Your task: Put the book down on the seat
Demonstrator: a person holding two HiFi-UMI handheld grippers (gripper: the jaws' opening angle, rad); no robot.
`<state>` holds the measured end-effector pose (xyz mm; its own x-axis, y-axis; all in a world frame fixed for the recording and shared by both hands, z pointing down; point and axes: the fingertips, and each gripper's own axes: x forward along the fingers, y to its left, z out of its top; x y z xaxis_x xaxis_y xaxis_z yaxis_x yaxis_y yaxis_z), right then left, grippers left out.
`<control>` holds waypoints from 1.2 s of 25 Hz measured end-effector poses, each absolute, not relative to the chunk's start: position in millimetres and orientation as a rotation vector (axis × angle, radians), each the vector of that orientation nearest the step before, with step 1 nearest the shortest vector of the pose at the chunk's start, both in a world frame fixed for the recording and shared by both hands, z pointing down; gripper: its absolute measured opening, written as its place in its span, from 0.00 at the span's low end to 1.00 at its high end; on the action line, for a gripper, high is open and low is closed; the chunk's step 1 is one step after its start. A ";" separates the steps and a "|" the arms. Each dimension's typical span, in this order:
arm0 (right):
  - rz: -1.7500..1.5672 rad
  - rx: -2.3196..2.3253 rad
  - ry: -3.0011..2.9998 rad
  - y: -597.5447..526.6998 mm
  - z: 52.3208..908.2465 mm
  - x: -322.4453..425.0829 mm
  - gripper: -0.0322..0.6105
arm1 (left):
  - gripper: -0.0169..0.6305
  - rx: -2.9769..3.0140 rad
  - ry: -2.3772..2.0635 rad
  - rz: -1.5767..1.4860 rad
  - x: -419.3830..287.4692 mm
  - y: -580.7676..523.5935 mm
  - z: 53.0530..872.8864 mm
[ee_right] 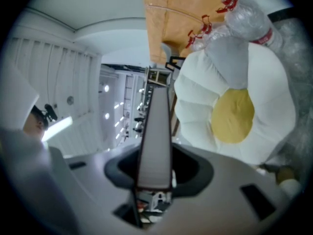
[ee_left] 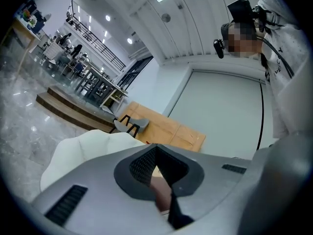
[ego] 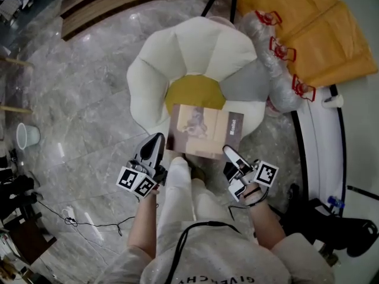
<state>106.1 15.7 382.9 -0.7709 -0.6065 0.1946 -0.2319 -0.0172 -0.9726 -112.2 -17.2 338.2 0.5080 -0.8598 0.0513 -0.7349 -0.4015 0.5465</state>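
The seat (ego: 177,58) is a white flower-shaped cushion chair with a yellow centre (ego: 195,90). A brown book (ego: 204,129) hangs flat over the seat's front petals, its cover facing up. My right gripper (ego: 230,154) is shut on the book's near right edge. In the right gripper view the book's page edge (ee_right: 155,131) runs straight up from between the jaws of the right gripper (ee_right: 155,180), with the seat (ee_right: 264,72) to the right. My left gripper (ego: 157,139) sits just left of the book's near corner, fingers together. The left gripper (ee_left: 159,180) points over the seat (ee_left: 83,146).
A plastic-wrapped roll with red tape bands (ego: 278,58) leans against the seat's right side, beside orange-brown sheets (ego: 314,22). A white curved platform (ego: 320,135) lies to the right. A pale bucket (ego: 26,136) and cables (ego: 77,218) are on the marble floor at left.
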 end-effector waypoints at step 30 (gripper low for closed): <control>-1.898 -1.066 1.884 -110.8 631.1 71.9 0.29 | 0.06 2.166 -1.184 -0.220 -122.7 -149.9 597.4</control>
